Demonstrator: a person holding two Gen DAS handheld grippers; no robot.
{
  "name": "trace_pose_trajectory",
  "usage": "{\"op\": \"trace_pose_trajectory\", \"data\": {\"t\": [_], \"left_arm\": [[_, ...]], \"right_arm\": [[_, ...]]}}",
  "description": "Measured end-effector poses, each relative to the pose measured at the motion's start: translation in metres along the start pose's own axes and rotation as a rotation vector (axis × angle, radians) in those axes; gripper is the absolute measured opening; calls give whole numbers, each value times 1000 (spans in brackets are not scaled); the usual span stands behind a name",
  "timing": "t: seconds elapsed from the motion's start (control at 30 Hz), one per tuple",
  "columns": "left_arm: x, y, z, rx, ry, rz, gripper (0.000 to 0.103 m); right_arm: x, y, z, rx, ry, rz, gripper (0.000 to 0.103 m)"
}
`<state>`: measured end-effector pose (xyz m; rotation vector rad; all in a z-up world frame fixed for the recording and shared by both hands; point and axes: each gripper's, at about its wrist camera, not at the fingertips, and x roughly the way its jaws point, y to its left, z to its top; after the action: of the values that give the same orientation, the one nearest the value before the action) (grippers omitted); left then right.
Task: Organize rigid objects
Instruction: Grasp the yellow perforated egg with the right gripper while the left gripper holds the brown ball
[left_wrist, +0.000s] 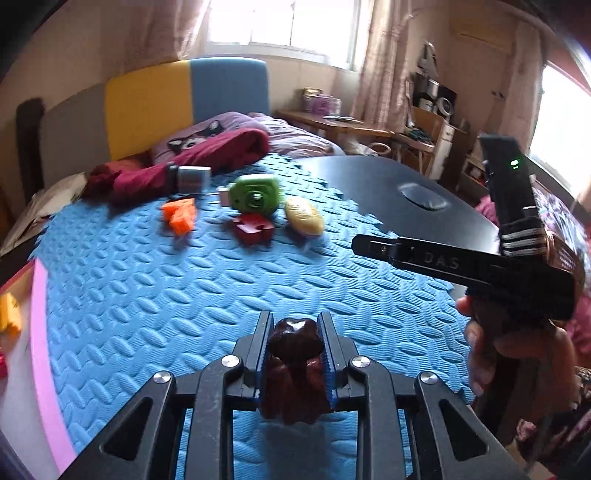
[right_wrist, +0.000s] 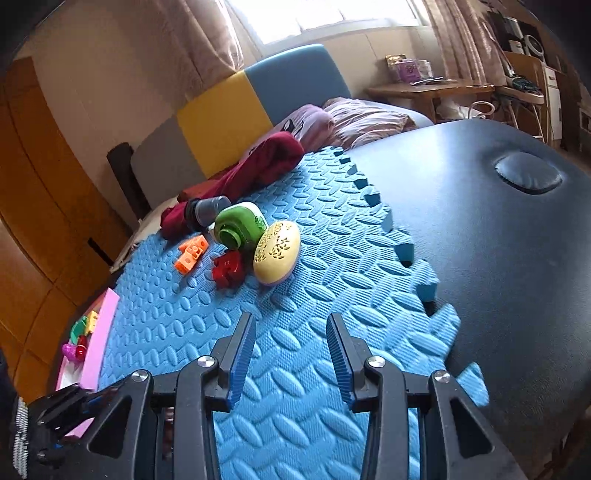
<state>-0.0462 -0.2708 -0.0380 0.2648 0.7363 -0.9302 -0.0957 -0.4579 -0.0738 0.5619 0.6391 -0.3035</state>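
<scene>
Two wrist-camera views look across a desk (right_wrist: 498, 258) with a smooth black padded top, partly covered by a blue foam mat (left_wrist: 184, 314) with a raised oval tread and jigsaw-cut edges.

In the left view, the left gripper (left_wrist: 294, 354) has its fingers clamped narrow on a dark brown glossy figure (left_wrist: 293, 354), a lumpy, rounded moulded piece. The ribbed blue pads press on both its flanks, so it sits upright between them at the near edge of the mat; whether it rests on the mat or is lifted clear cannot be told. The grip looks meant to carry it to the pink-rimmed tray (right_wrist: 99, 339) at the near left, which already holds small bright plastic pieces.

In the right view, the right gripper (right_wrist: 291, 350) hangs over bare mat with its fingers moderately apart and nothing between them. It appears free to take the next piece.

Further off, towards the left, a cluster of hard toys waits on the mat: a green plastic toy camera (right_wrist: 238, 229) with a round lens, a cream oval case (right_wrist: 277, 253) with a pierced leaf pattern, a red jigsaw-shaped block (right_wrist: 229, 271) and an orange block (right_wrist: 192, 253) with square holes. Behind them lies a rumpled maroon cloth (right_wrist: 258, 162) beside a grey cylinder (right_wrist: 210, 210). These items look still unsorted
</scene>
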Motion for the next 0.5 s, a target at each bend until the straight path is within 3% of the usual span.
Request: {"op": "trace_pose_trajectory", "data": {"t": [0.17, 0.5], "left_arm": [[-9, 18, -8, -50, -10, 36, 24], [-30, 46, -10, -115, -49, 62, 24]], "right_arm": [[25, 10, 12, -30, 33, 10, 40], [67, 26, 55, -96, 51, -99, 44]]}}
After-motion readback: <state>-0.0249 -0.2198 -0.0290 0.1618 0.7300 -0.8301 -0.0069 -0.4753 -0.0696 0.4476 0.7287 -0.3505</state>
